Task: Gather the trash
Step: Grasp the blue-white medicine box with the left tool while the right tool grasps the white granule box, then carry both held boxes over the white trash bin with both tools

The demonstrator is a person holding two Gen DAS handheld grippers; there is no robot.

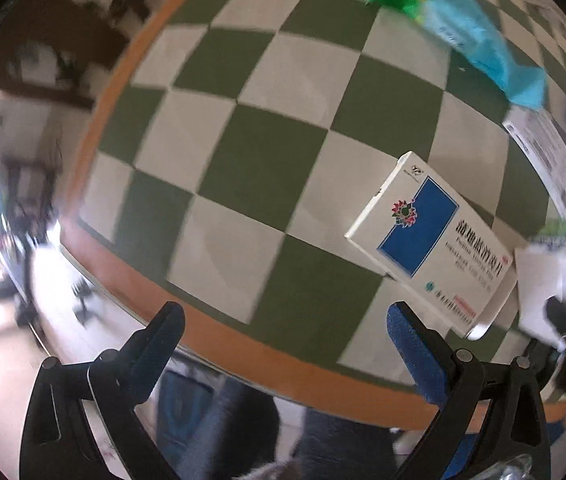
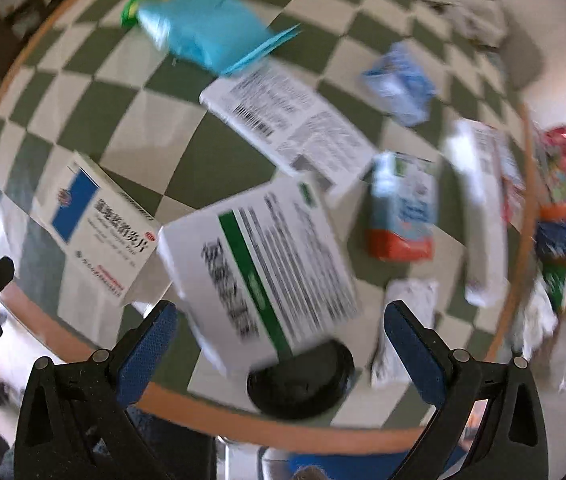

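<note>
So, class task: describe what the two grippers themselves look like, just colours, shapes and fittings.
Both look alike. The left gripper and right gripper each have two black angular plastic fingers joined by round grey rivets, with triangular cut-outs lower down. The inner pads are blue and textured. No cables, sleeves or markings show.

Left claw (image 1: 283,332) agape; right claw (image 2: 281,330) likewise

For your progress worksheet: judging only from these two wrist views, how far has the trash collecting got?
Nothing shows as collected yet. Both the left gripper and right gripper are open and empty. The right one hovers nearest the green-striped box. Still lying on the checkered table: the blue-panel box, light blue packet, orange-bottomed carton and black lid.
</note>
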